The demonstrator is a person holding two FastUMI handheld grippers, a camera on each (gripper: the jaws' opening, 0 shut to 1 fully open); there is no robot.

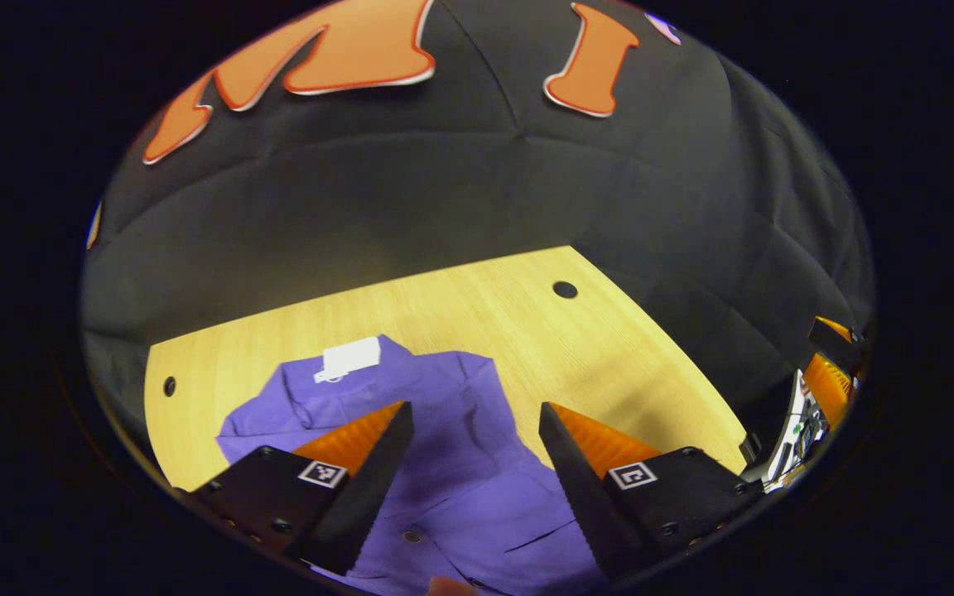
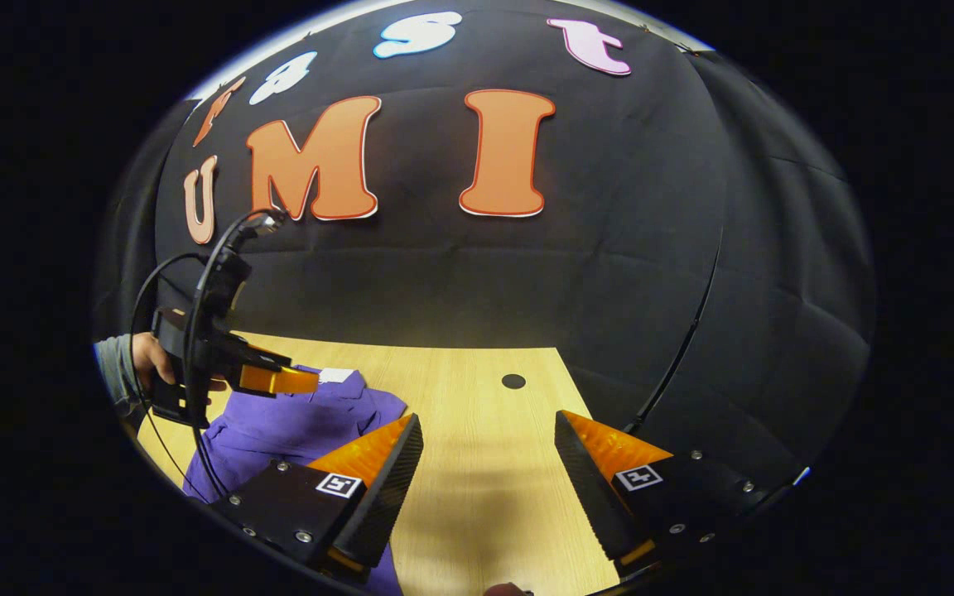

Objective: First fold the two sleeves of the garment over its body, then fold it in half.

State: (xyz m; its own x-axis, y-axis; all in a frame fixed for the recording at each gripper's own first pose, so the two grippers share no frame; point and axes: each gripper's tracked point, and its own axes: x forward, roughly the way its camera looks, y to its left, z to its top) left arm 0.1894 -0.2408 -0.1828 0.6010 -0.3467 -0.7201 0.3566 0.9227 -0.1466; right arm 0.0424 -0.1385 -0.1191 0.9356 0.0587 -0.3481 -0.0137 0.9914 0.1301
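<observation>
The purple garment (image 1: 444,447) lies on the wooden table (image 1: 609,348), its long axis running from the white neck label (image 1: 351,358) at 11 o'clock down toward 6 o'clock under the left gripper (image 1: 475,463). That gripper hangs directly above the cloth, jaws spread and empty. The right gripper (image 2: 489,472), also spread wide, sits over bare table, with the garment off at 9 o'clock. I'd judge the left better placed for the first sleeve.

Both looking forward, low over the table (image 1: 609,348); sharing its far edge, the garment (image 1: 444,430), the wall.
</observation>
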